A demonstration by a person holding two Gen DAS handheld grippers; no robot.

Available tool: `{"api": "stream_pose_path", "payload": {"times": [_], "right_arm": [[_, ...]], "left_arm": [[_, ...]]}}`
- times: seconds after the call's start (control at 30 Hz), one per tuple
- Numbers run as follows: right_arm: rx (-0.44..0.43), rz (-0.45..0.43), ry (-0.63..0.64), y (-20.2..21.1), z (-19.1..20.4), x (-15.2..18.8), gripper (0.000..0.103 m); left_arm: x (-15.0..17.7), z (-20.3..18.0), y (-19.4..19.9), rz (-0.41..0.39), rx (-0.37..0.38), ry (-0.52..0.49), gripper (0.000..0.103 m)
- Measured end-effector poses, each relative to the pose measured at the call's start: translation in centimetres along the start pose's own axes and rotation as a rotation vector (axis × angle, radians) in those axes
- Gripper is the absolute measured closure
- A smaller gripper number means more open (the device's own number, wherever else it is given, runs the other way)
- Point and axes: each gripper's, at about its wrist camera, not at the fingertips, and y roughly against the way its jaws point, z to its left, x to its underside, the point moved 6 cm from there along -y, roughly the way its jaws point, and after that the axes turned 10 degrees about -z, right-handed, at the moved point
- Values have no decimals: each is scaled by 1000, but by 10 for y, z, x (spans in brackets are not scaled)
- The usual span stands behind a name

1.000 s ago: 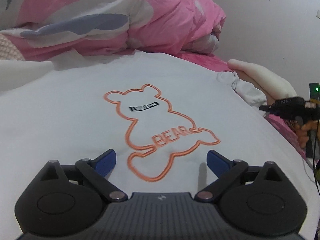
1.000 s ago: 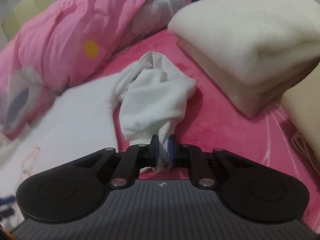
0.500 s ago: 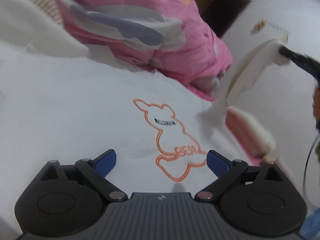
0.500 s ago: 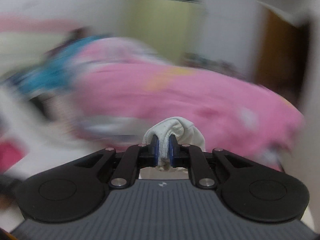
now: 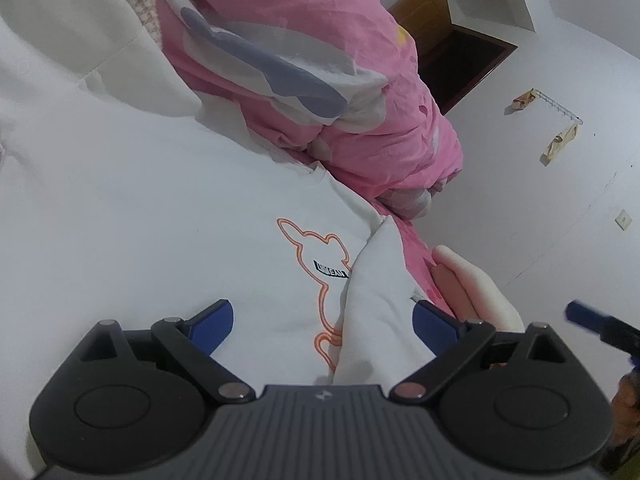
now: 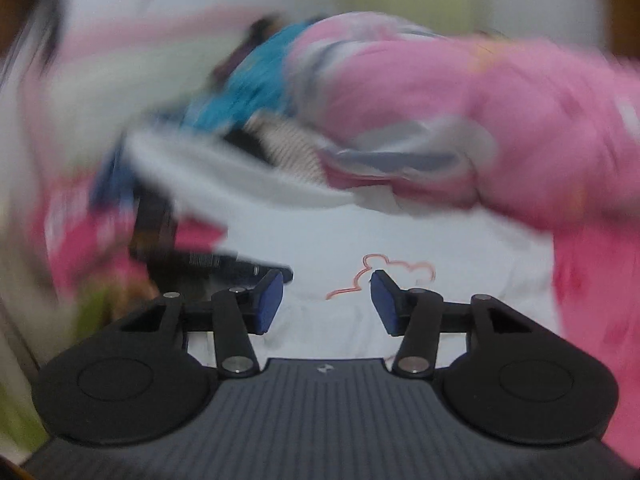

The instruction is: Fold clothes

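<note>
Soft, even indoor light, no glare. The left wrist view is sharp, its edges bent and darkened by the fisheye. The right wrist view is heavily motion-smeared: the crumpled pink quilt streaks, only the near black gripper body stays crisp.

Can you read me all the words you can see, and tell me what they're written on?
Black label inside the orange bear outline on the white shirt: too small and slanted to read.
Orange lettering lower on the bear: hidden under the folded-over sleeve.
Right wrist view: too blurred, only the bear outline shows.
No other words are visible.
</note>
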Motion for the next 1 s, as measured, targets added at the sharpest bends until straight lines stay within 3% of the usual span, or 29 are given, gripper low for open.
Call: {"api": "stream_pose_path", "payload": {"times": [0.13, 0.2, 0.3, 0.37, 0.43, 0.53, 0.63, 0.73, 0.87, 0.93, 1.0], "right_arm": [[185, -29, -319, -6, -65, 27, 58], [248, -32, -458, -17, -95, 41, 61], [206, -107, -603, -36, -128, 58, 61], [159, -144, -648, -47, -138, 70, 61], [111, -180, -687, -57, -145, 81, 60], [40, -225, -699, -61, -146, 96, 60], [17, -226, -691, -62, -148, 103, 58], [-13, -230, -745, -64, -156, 107, 58], [-43, -246, -779, -62, -163, 109, 58], [-44, -254, -780, -60, -164, 111, 58], [-46, -256, -792, -60, -165, 112, 58]], "left_arm": [[-4, -8, 13, -35, -60, -38, 6], [-5, -27, 25, -45, -40, -113, 6], [10, -73, 49, -11, 44, -330, 5], [34, -105, 62, 53, 111, -507, 5], [59, -125, 67, 125, 132, -651, 4], [93, -136, 62, 208, 65, -826, 5], [110, -133, 47, 261, -58, -958, 24], [109, -129, 44, 259, -111, -977, 43], [96, -131, 43, 237, -137, -950, 95], [75, -127, 42, 215, -138, -849, 96], [47, -120, 45, 180, -120, -678, 96]]}}
